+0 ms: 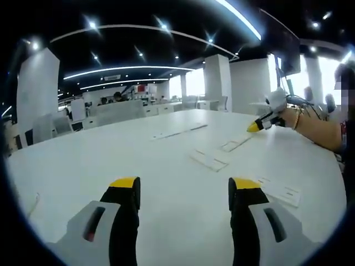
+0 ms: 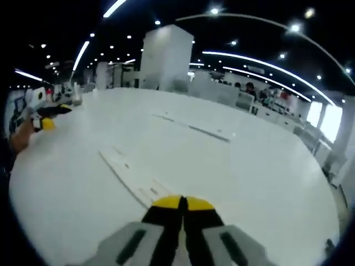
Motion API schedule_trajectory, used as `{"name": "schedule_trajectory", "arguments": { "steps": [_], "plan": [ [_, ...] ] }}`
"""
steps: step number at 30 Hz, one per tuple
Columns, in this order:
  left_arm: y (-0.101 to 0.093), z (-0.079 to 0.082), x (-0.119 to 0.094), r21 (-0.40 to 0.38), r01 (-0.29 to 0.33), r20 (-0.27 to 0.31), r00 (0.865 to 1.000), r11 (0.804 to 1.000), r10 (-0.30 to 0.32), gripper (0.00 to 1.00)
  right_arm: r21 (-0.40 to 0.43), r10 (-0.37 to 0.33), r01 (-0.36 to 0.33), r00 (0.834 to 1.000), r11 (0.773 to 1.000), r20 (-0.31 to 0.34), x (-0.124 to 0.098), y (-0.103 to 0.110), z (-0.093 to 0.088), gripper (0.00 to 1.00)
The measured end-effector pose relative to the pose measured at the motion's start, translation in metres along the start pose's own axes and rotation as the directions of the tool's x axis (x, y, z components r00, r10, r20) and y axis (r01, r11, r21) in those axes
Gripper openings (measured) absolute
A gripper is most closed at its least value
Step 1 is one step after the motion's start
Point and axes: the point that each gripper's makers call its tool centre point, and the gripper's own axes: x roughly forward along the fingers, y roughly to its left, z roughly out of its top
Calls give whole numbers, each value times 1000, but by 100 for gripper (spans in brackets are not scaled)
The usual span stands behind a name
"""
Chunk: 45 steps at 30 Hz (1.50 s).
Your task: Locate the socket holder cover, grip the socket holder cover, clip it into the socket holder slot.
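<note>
so the left tongs (image 1: pixel 183 191) gape empty above the bench (image 1: pixel 83 160); the right tongs (image 2: pixel 182 204) are pinched shut, perhaps empty. ahead lie white strips, likely the socket holder cover (image 1: pixel 209 159): approach low, jaws straddling its narrow edges.

A large white table (image 1: pixel 166 166) with a smooth, glossy top spreads across the foreground of an open-plan office. Above hangs a dark ceiling (image 1: pixel 138 14) set with small round spotlights and long curved light strips (image 1: pixel 127 69). Broad white square pillars (image 1: pixel 219 83) rise from the floor, one standing far behind the table in the right gripper view (image 2: pixel 166 55). Bright windows (image 1: pixel 194 82) glow at the far wall, with more at the side (image 2: pixel 327 119). Desks and chairs (image 1: pixel 119 111) crowd the distance.
</note>
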Motion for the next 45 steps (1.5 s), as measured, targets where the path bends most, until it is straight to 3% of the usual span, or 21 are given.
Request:
{"name": "schedule_trajectory", "arguments": {
  "steps": [11, 45],
  "plan": [
    [-1, 0, -2, 0, -3, -2, 1000, 1000, 3, 64, 6, 19, -19, 999, 1000, -28, -2, 6, -6, 3],
    [1, -3, -4, 1, -9, -7, 1000, 1000, 9, 64, -10, 41, -41, 999, 999, -11, 0, 17, -4, 3]
  ]
}}
